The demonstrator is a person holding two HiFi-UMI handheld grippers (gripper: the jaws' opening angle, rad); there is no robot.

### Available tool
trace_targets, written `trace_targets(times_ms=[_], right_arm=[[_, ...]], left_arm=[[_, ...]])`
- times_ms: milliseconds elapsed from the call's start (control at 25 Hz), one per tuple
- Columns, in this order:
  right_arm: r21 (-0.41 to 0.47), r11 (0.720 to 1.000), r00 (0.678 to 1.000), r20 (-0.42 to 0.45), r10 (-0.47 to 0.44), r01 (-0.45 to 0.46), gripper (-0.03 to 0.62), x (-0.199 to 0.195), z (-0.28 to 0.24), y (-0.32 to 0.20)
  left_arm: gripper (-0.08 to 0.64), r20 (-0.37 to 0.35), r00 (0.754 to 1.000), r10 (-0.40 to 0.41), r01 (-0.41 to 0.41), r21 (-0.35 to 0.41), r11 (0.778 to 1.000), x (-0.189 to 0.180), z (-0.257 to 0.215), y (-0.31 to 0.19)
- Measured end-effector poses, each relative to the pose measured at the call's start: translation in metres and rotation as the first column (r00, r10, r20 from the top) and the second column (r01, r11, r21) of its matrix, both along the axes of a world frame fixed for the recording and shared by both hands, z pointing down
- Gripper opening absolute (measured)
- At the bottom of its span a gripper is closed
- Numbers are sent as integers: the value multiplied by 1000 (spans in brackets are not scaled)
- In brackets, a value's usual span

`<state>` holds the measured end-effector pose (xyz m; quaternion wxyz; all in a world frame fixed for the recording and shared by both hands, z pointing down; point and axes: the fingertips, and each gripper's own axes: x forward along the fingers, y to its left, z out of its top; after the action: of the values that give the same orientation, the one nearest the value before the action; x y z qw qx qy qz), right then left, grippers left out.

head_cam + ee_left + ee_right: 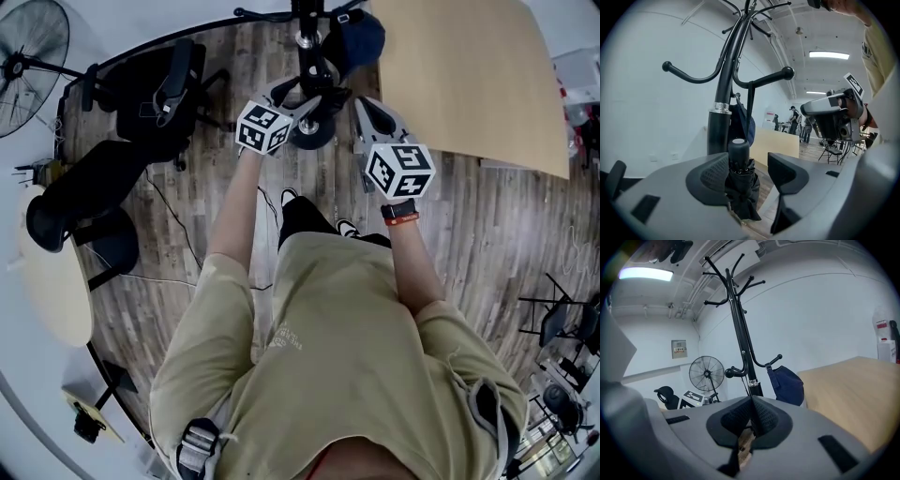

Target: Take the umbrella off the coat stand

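A folded black umbrella (739, 183) hangs by its strap from a low hook of the black coat stand (723, 89) (307, 42) (740, 333). My left gripper (749, 176) (307, 101) is open with the umbrella between its jaws. The umbrella rests against the left pad (711, 176), and the right pad (785, 172) stands apart from it. My right gripper (752, 418) (363, 105) is shut with nothing in it, just right of the stand and beside the left gripper. In the head view the umbrella is hidden behind the grippers.
A dark blue bag (786, 383) (361, 37) (743, 123) hangs on the stand's other low hook. A wooden table (469, 84) (853, 385) stands to the right. Black office chairs (159, 94) and a floor fan (28, 47) (707, 373) are at the left. People (794, 119) stand far off.
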<state>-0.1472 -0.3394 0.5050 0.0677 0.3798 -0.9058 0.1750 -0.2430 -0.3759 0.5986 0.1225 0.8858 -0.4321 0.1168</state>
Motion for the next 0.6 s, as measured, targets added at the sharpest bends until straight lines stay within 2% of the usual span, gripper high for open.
trace_targets(times_ms=[280, 480, 600], right_arm=[[-1, 1000, 1000, -2, -10, 10, 15, -14, 2, 2], [-1, 1000, 1000, -5, 1, -1, 15, -10, 3, -2], [0, 1000, 1000, -5, 7, -7, 15, -7, 3, -4]], left_arm=[[255, -17, 1000, 7, -6, 23, 1000, 1, -4, -16], [250, -21, 1000, 1, -1, 13, 1000, 2, -4, -25], [196, -42, 999, -22, 23, 5, 1000, -1, -3, -32]])
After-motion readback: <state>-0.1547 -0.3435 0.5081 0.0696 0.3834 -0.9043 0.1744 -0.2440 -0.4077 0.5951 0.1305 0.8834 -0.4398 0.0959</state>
